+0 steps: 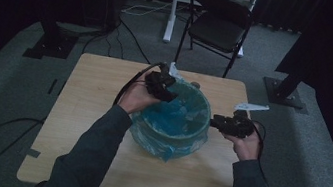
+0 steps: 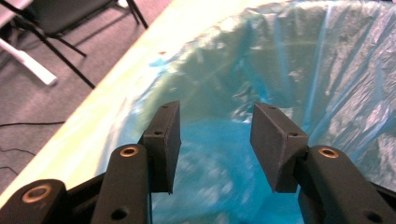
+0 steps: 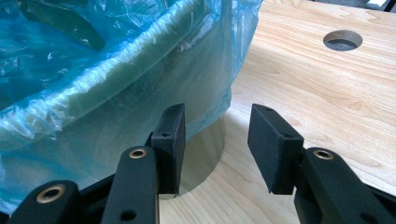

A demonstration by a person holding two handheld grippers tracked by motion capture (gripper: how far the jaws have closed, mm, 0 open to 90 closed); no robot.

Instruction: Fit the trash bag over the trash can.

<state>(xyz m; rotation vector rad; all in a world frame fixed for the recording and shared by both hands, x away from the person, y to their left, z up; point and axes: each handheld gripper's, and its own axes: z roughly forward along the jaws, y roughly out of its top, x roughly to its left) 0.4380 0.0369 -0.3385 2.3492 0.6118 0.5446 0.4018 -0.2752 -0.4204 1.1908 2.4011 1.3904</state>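
in the middle of the wooden table (image 1: 93,127) stands a round bin (image 1: 172,125) lined with a blue plastic bag (image 1: 176,113), the bag's edge folded over the rim and hanging down the outside. from the high view the left gripper (image 1: 167,93) hovers over the bin's far left rim, pointing into the opening, while the right gripper (image 1: 214,123) sits just beside the bin's right wall, low near the tabletop.

the left gripper view looks down between its jaws into the bag's crinkled interior (image 2: 299,60), with the table edge, grey carpet and a black chair (image 2: 60,14) off to the side; the jaws stand well apart with nothing between them. the right gripper view gives what the high view cannot: the folded bag over the rim (image 3: 116,70) up close, the bin's pale wall below it, and a round hole (image 3: 342,40) in the tabletop (farther off). its jaws are also apart, one pad close against the hanging plastic, though i cannot tell whether it touches.
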